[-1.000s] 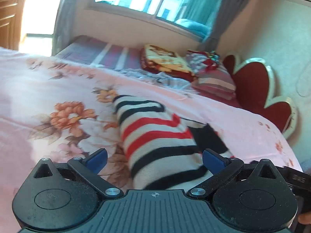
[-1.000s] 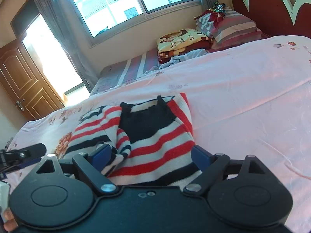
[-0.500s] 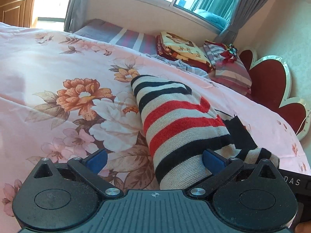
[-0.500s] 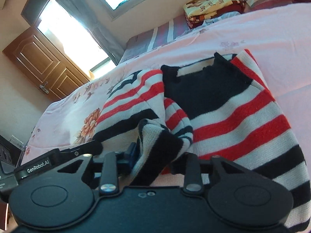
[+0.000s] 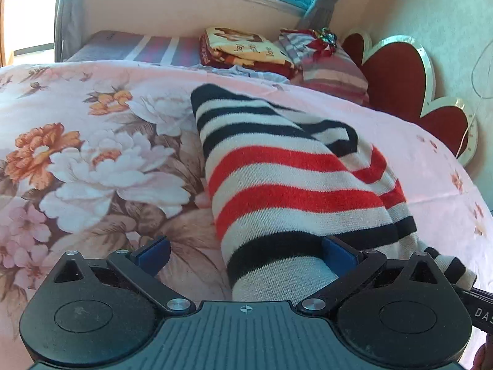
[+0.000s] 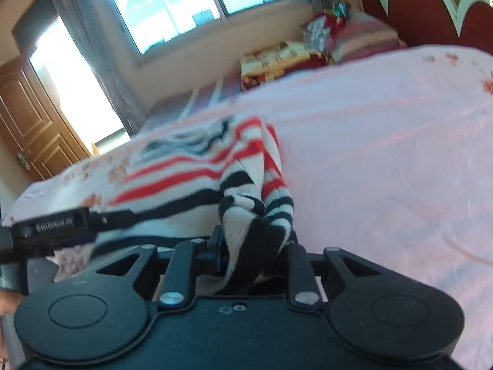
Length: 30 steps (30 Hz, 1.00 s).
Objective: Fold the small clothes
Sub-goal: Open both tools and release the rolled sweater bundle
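Observation:
A small knit sweater (image 5: 286, 182) with red, black and cream stripes lies on the pink floral bed sheet (image 5: 92, 160). My left gripper (image 5: 243, 251) is open, its blue pads on either side of the sweater's near end, which lies between them. In the right wrist view my right gripper (image 6: 254, 246) is shut on a bunched fold of the sweater (image 6: 252, 209) and holds it above the sheet. The left gripper's body (image 6: 61, 225) shows at the left of that view.
Folded blankets (image 5: 243, 46) and a striped pillow (image 5: 326, 67) are stacked at the far side of the bed. A red heart-shaped headboard (image 5: 409, 92) stands to the right. A window, curtains and a wooden door (image 6: 27, 129) lie beyond.
My right gripper closed on a fold of the sweater and lifted it, pulling it across the garment. My left gripper stayed open and shifted closer along the sweater's near end.

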Each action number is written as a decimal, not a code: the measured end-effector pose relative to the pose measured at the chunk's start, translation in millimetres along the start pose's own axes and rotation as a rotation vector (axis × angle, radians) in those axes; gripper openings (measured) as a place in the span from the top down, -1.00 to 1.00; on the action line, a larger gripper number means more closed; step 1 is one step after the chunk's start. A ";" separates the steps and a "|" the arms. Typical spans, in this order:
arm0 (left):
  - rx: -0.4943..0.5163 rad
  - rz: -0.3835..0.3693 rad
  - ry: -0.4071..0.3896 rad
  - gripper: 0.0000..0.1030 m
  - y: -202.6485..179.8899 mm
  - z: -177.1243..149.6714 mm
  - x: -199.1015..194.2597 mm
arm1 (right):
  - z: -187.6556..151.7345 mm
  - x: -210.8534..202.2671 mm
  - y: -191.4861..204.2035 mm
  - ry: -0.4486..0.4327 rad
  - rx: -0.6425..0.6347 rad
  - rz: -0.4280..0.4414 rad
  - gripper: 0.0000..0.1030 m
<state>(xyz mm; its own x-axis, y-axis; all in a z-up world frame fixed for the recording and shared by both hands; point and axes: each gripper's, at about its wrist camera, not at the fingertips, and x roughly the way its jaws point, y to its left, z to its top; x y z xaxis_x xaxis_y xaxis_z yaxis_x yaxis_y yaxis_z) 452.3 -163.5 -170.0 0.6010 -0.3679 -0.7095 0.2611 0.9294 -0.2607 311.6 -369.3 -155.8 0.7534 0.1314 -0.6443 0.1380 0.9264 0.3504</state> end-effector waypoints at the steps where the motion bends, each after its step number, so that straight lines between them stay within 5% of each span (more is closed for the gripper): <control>1: -0.002 0.005 -0.006 -1.00 -0.7 -1.2 0.4 | -6.0 -1.4 -3.3 -0.025 0.007 0.002 0.54; 6: 0.011 0.008 0.001 -0.99 0.0 2.1 -8.9 | 0.9 -24.8 -4.7 -0.028 0.045 0.010 0.09; 8: 0.030 0.009 -0.001 -0.99 -0.5 0.9 -14.3 | -0.5 -31.4 -11.0 -0.015 0.068 0.028 0.27; 9: 0.038 0.010 -0.003 -0.99 -1.3 -1.2 -16.5 | -1.8 -31.1 -12.9 0.001 0.069 0.028 0.57; 15: 0.045 0.002 0.002 -0.99 0.0 -13.5 -29.5 | -16.7 -44.4 -22.1 -0.002 0.144 0.091 0.69; 18: 0.071 0.014 -0.002 -0.99 -5.8 -17.7 -27.7 | -27.4 -25.4 -33.4 0.064 0.119 0.011 0.72; 20: 0.053 0.024 0.003 -0.99 -5.7 -15.1 -28.7 | -24.0 -25.9 -31.6 0.052 0.118 0.007 0.65; 24: 0.074 0.032 0.001 -0.99 -7.4 -11.5 -33.9 | -11.4 -45.5 -20.2 -0.035 0.080 -0.050 0.17; 30: 0.091 0.042 -0.043 -0.99 -13.4 1.0 -46.4 | 16.1 -48.4 6.7 -0.104 -0.090 -0.064 0.14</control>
<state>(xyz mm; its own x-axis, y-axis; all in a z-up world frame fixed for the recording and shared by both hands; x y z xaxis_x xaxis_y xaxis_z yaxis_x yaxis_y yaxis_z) 421.7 -158.9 -132.9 0.6444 -0.3310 -0.6893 0.3014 0.9384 -0.1688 286.5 -375.2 -111.3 0.8082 0.0377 -0.5877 0.1338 0.9601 0.2456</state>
